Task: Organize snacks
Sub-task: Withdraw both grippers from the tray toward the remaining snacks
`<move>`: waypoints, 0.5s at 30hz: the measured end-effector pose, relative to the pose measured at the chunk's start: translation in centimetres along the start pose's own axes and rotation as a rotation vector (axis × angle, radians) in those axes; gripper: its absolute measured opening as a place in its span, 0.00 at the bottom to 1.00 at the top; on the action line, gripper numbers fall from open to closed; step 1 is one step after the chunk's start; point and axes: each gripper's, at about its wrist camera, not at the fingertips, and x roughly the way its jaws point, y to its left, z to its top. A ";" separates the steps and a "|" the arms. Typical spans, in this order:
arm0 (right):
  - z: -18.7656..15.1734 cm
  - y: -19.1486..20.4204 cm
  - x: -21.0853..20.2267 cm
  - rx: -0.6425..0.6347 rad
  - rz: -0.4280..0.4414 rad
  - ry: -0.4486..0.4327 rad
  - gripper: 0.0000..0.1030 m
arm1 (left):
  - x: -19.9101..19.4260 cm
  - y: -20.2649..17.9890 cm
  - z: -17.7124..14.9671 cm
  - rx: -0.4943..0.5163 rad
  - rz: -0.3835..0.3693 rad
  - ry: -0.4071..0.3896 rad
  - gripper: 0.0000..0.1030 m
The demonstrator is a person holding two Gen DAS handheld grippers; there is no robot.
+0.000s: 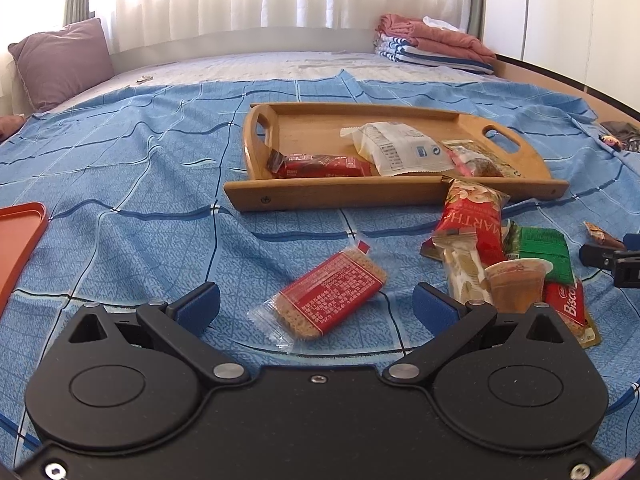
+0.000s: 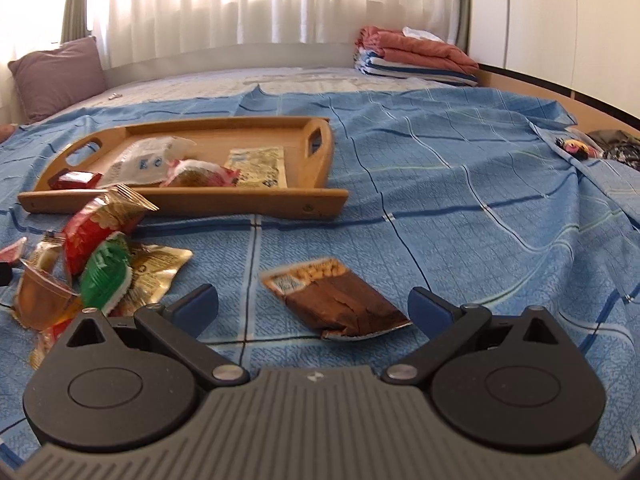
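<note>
A wooden tray (image 1: pixel 400 194) (image 2: pixel 180 202) lies on the blue bed sheet and holds several snack packets, among them a red bar (image 1: pixel 320 166) and a white packet (image 1: pixel 396 148). My left gripper (image 1: pixel 316 306) is open, and a red-labelled cracker pack (image 1: pixel 332 294) lies on the sheet between its blue fingertips. My right gripper (image 2: pixel 312 306) is open too, with a brown peanut bar packet (image 2: pixel 340 300) lying between its tips. A pile of loose snacks (image 1: pixel 500 256) (image 2: pixel 96 264) sits between the two, with a jelly cup (image 1: pixel 516 284) (image 2: pixel 42 300) in it.
An orange tray edge (image 1: pixel 20 240) shows at the far left. A purple pillow (image 1: pixel 60 60) and folded blankets (image 1: pixel 432 44) lie at the back of the bed. A small wrapped sweet (image 1: pixel 600 234) and part of the other gripper (image 1: pixel 616 260) appear at the right.
</note>
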 end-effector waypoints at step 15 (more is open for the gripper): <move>-0.5 -0.3 0.5 0.017 0.003 0.023 1.00 | 0.6 -0.8 -0.3 -0.022 -0.024 0.004 0.93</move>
